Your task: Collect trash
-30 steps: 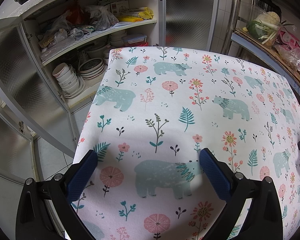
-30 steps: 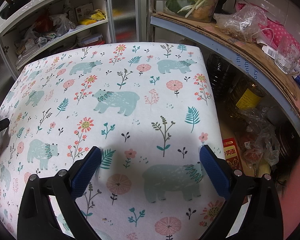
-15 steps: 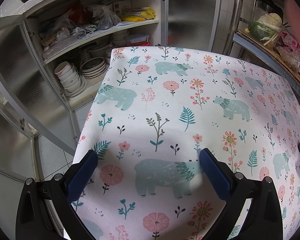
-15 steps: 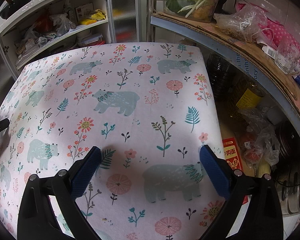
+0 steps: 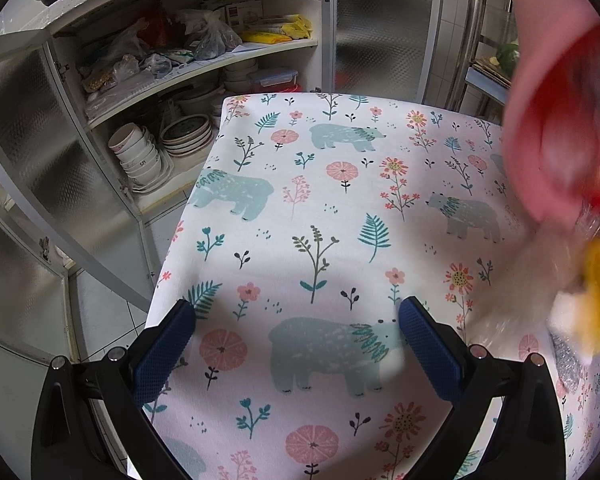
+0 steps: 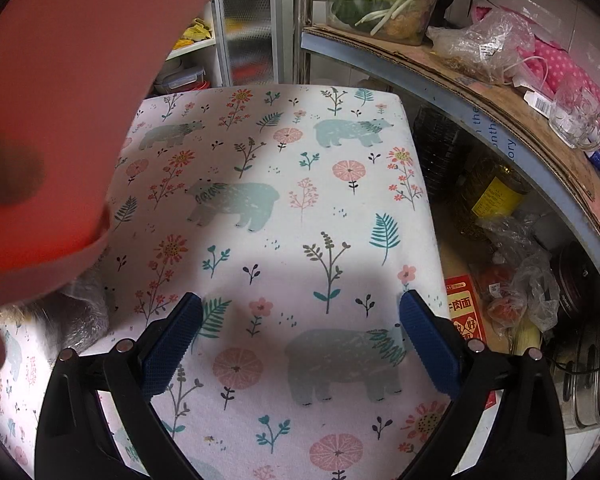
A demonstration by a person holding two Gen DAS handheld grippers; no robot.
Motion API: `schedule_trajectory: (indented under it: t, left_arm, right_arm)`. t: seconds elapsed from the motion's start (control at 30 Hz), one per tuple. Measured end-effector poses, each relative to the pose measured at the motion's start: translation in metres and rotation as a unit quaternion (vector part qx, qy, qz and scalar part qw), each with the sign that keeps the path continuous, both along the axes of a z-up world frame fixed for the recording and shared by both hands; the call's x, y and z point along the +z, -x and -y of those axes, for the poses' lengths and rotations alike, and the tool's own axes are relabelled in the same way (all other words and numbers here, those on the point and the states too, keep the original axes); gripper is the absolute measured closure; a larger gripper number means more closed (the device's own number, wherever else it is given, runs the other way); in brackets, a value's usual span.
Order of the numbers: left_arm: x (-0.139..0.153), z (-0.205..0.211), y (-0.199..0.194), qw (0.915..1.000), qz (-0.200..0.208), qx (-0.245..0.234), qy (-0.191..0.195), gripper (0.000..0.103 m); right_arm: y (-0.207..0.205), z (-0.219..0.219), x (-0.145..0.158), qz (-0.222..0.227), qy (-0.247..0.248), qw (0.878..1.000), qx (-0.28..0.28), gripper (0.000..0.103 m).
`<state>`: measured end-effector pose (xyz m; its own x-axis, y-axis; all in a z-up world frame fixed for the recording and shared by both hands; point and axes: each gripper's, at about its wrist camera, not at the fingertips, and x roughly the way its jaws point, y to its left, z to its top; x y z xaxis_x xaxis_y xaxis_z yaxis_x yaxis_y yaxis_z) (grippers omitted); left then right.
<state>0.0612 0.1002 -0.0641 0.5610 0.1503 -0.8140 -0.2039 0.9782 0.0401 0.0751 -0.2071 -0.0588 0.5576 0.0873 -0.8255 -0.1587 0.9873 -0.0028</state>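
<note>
Floral tablecloth (image 6: pixel 300 240) | red packet (image 6: pixel 462 312) reads 肉面 | bowl (image 5: pixel 142 160) marked "5"

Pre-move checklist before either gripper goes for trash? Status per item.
1. Left gripper open, nothing held: ok.
2. Right gripper open, nothing held: ok.
3. Workspace free of people: not ok. A blurred arm is moving over the tablecloth and fills the left of the right wrist view.
4. Trash settled: not ok. Blurred plastic wrap with yellow pieces is in motion below the arm.
5. Trash identified: cannot tell, too blurred.
6. Bin located: cannot tell, none in view.
</note>
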Motion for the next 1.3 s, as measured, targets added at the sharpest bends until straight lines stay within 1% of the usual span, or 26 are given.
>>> schedule_trajectory:
  t: [1.3]
  left_arm:
    - [-0.0001,0.0002,0.0011,1.0000,0.001,0.000,0.000,0.003]
  right_arm:
    - [0.0010,0.0001,-0.0002,0.000,0.000,1.000,0.000,0.004]
